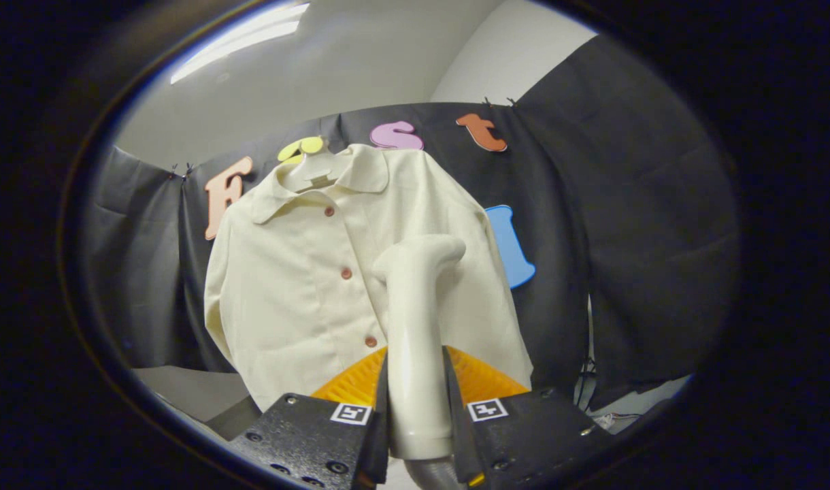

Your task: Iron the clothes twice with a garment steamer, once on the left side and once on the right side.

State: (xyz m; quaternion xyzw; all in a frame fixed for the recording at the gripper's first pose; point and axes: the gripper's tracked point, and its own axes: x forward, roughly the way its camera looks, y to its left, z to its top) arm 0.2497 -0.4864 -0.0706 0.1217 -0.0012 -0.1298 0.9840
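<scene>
Here, cream steamer upright, clamped between both fingers, before a buttoned cream shirt on its hanger.

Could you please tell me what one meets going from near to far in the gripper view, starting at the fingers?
Hand-held gripper, its fingers shut on the steamer handle → garment steamer, rising between them to its head → cream shirt on its hanger → black cloth wall.
</scene>
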